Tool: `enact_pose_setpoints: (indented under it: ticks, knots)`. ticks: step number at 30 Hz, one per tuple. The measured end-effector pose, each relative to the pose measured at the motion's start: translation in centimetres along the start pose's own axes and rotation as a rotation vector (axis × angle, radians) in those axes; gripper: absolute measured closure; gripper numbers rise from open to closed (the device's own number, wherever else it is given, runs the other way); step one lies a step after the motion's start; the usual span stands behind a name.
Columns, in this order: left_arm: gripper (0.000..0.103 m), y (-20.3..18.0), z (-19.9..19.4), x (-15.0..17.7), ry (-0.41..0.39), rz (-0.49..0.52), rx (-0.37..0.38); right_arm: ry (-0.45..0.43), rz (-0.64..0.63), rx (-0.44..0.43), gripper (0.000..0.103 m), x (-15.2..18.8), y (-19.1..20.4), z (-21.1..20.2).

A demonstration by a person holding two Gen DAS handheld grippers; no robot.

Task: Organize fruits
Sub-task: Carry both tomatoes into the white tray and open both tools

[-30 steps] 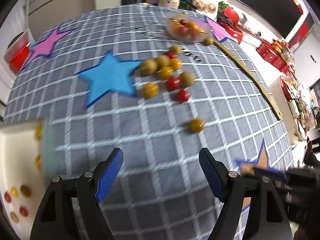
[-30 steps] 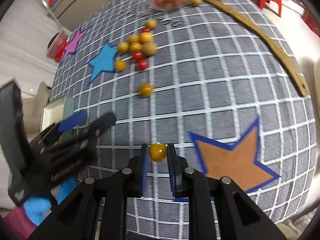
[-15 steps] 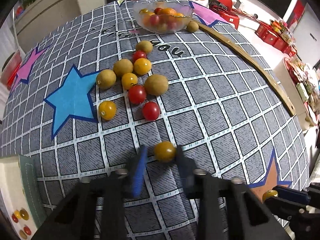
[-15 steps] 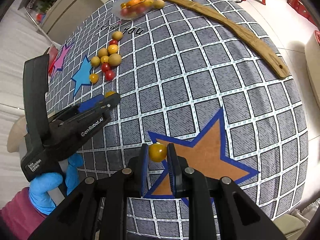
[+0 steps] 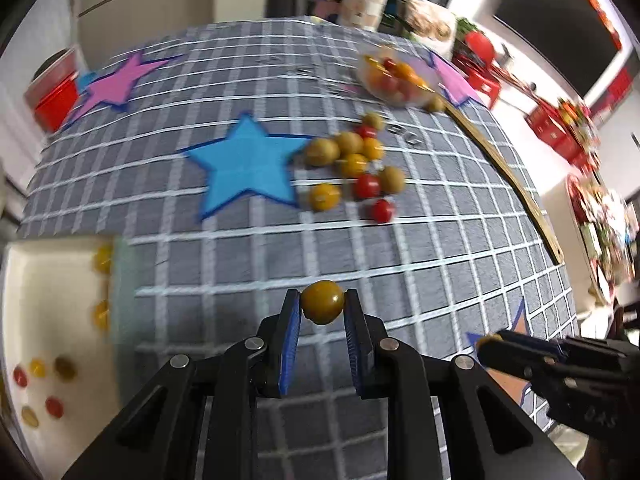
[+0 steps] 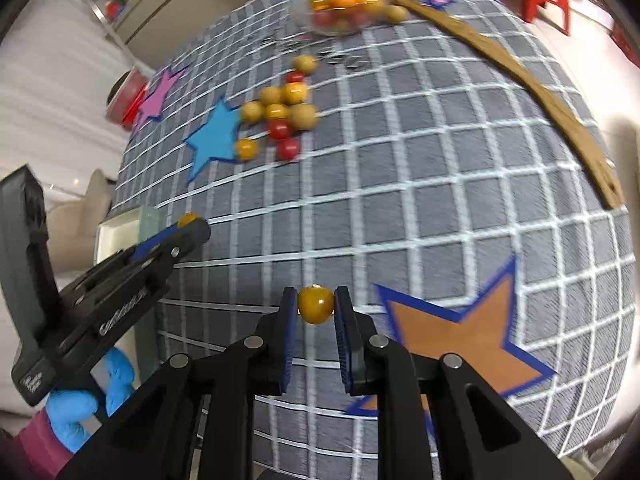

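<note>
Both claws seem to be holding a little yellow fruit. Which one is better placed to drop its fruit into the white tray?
Probably the left claw. The white tray lies just beside it, while the right claw holds its yellow fruit over the orange star, farther away.

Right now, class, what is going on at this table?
A person is sorting small fruits with two handheld grippers. The left gripper is shut on a yellow tomato, and the right gripper is shut on another yellow tomato. Loose fruits still lie on the checked cloth; a few sit in the white tray.

Yellow tomato between left tool pads
</note>
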State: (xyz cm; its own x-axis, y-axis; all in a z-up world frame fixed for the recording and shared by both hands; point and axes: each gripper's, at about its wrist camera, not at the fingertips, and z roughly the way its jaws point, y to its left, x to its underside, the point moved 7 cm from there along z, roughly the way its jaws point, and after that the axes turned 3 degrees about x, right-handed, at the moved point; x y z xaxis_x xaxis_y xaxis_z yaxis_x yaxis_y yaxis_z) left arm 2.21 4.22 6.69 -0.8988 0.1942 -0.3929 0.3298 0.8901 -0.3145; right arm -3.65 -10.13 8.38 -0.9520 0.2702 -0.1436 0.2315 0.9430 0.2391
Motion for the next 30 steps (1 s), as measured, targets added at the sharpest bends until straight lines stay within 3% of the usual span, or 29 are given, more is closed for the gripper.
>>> enact_pose_setpoints:
  ticks: [6,18,26,30]
  knots:
    - [0.08,5.5,-3.9,2.3,-0.041,-0.117,-0.08,0.03,-0.126,-0.044,0.083,-0.6,5.9,1.4]
    - [0.08,19.5,-9.3,10.8,-0.038,-0.385,-0.302,0.115,-0.422,-0.147,0.083,0.8,20.8,5.2]
    - [0.08,24.9,-8.9,13.9,0.003,-0.472,-0.412,0.188,-0.559,-0.141,0.083,3.2,27.3,9.4]
    - [0.08,26.0,-8.2,14.6,0.013,-0.497,-0.413,0.217,-0.597,-0.096,0.083,4.1,28.1,11.4]
